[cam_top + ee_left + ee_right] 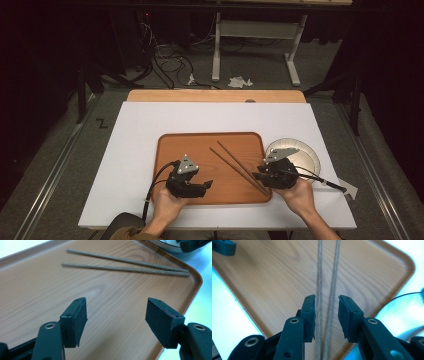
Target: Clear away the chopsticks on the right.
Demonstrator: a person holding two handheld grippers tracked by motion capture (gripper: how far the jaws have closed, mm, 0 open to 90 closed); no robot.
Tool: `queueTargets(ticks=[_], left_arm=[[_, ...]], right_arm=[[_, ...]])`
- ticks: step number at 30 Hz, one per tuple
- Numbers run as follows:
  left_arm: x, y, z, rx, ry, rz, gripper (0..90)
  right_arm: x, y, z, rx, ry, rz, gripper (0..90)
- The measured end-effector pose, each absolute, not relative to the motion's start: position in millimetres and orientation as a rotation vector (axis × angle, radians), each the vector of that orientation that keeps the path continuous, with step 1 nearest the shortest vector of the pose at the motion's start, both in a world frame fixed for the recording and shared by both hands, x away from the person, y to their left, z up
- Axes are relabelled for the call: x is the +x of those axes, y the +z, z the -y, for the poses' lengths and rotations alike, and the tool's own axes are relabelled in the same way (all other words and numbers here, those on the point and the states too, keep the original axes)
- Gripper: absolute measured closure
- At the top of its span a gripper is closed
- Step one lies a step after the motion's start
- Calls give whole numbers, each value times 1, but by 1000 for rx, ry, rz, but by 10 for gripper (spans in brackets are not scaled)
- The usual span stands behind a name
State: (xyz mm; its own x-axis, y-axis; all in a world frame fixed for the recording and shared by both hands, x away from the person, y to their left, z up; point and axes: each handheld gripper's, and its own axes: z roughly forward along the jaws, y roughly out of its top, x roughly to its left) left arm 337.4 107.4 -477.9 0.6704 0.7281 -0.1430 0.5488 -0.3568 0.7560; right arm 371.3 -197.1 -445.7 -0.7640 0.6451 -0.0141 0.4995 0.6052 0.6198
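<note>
On the white tabletop [130, 150] lies a wooden tray [170, 150]. The left gripper [206, 185] hovers over the tray's near left part, its fingers [75, 320] wide apart with nothing between them. Right of it, two chopsticks [239, 167] lie side by side on the tray, slanting from its middle toward the near right corner, almost touching at that end. The right gripper [256, 176] is at that near end, its fingers [309, 315] partly apart, straddling the chopsticks above them without pressing on either. A white plate [310, 152] sits just beside the tray's right edge.
</note>
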Motion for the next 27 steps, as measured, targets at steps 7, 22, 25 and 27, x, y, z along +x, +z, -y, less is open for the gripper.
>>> queueTargets(ticks=[7,22,25,27], left_arm=[[337,-478,-108,2051,273,-989,337],[337,-477,-109,2038,274,-992,337],[337,-477,-110,2038,274,-992,337],[337,-477,-110,2034,276,-995,337]], right_arm=[[369,-433,208,952,926,-2570,656],[358,-415,238,926,971,-2499,634],[357,-417,243,931,976,-2488,636],[355,-419,246,932,968,-2489,636]])
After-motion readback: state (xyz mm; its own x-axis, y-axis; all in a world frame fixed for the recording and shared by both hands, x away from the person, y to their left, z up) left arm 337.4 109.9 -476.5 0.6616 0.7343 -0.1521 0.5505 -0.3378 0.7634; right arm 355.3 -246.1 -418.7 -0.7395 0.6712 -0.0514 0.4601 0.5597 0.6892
